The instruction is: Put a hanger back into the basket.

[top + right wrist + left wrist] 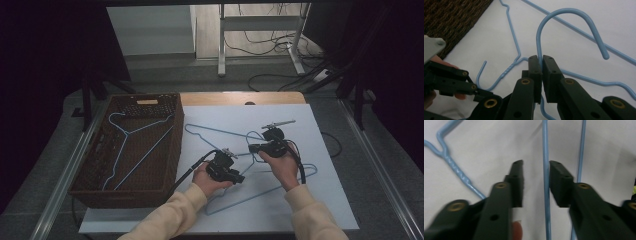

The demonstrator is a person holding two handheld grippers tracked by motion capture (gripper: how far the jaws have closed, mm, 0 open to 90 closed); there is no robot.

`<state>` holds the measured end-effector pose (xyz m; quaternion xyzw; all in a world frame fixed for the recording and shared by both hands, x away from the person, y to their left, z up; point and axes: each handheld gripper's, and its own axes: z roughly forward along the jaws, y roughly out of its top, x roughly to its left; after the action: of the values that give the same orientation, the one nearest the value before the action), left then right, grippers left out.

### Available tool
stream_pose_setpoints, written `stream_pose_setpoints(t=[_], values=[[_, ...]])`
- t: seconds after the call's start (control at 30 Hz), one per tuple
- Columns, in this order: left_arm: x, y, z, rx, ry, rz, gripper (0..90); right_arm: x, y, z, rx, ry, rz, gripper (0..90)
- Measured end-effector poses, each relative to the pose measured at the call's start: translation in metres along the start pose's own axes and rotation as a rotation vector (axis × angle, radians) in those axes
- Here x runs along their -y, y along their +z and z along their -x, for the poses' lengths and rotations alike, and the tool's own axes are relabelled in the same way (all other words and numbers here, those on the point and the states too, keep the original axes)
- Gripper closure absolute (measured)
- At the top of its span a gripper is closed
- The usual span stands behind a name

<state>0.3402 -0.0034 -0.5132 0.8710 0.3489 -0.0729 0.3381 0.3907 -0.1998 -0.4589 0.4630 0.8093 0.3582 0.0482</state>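
Two blue wire hangers (280,186) lie crossed on the white board (325,205). My right gripper (251,147) is shut on the neck of one hanger's hook (574,12), and the wire (538,47) runs up from between its pads in the right gripper view. My left gripper (239,177) is low over the board in front of it. In the left gripper view its jaws (535,163) straddle a straight blue wire (545,150). That wire lies close to one pad, with a clear gap to the other. The second hanger's twisted neck (456,168) is off to one side.
A dark woven basket (125,197) stands at the left of the board with a third blue hanger (135,135) inside; its wall (449,20) shows in the right gripper view. Cables and a desk frame (260,22) are on the floor beyond the table.
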Motion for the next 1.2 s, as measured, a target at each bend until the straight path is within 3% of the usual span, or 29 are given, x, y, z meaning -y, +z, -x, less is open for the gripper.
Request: stream_pose_setpoints(t=[0.17, 0.3, 0.37, 0.4, 0.47, 0.5, 0.6, 0.73, 0.8, 1.2], values=[[0.000, 0.000, 0.001, 0.040, -0.011, -0.003, 84.8, 0.000, 0.000, 0.000, -0.005, 0.002, 0.003, 85.8], [0.000, -0.004, 0.002, 0.049, -0.021, 0.001, 86.2, 0.000, -0.001, 0.001, -0.028, 0.015, 0.009, 84.5], [-0.001, -0.009, 0.001, 0.066, -0.038, 0.016, 86.4, 0.000, -0.004, 0.003, -0.056, 0.025, 0.020, 77.2], [-0.001, -0.011, 0.001, 0.072, -0.044, 0.022, 86.4, 0.000, -0.007, 0.004, -0.083, 0.028, 0.046, 65.4], [-0.002, -0.016, 0.002, 0.081, -0.049, 0.034, 86.5, -0.001, -0.013, 0.005, -0.090, 0.021, 0.079, 55.6], [-0.003, -0.019, 0.002, 0.084, -0.044, 0.041, 86.5, -0.001, -0.013, 0.005, -0.090, 0.021, 0.079, 55.6], [-0.003, -0.026, 0.004, 0.087, -0.046, 0.056, 86.6, 0.001, -0.031, 0.009, -0.101, 0.020, 0.158, 44.2], [-0.003, -0.041, 0.006, 0.096, -0.055, 0.090, 86.6, 0.009, -0.057, 0.017, -0.105, 0.018, 0.235, 37.8], [-0.002, -0.052, 0.009, 0.095, -0.045, 0.106, 86.6, 0.021, -0.073, 0.025, -0.102, 0.020, 0.257, 35.4], [0.001, -0.083, 0.015, 0.112, -0.051, 0.156, 86.6, 0.063, -0.115, 0.058, -0.062, 0.038, 0.340, 30.5]])
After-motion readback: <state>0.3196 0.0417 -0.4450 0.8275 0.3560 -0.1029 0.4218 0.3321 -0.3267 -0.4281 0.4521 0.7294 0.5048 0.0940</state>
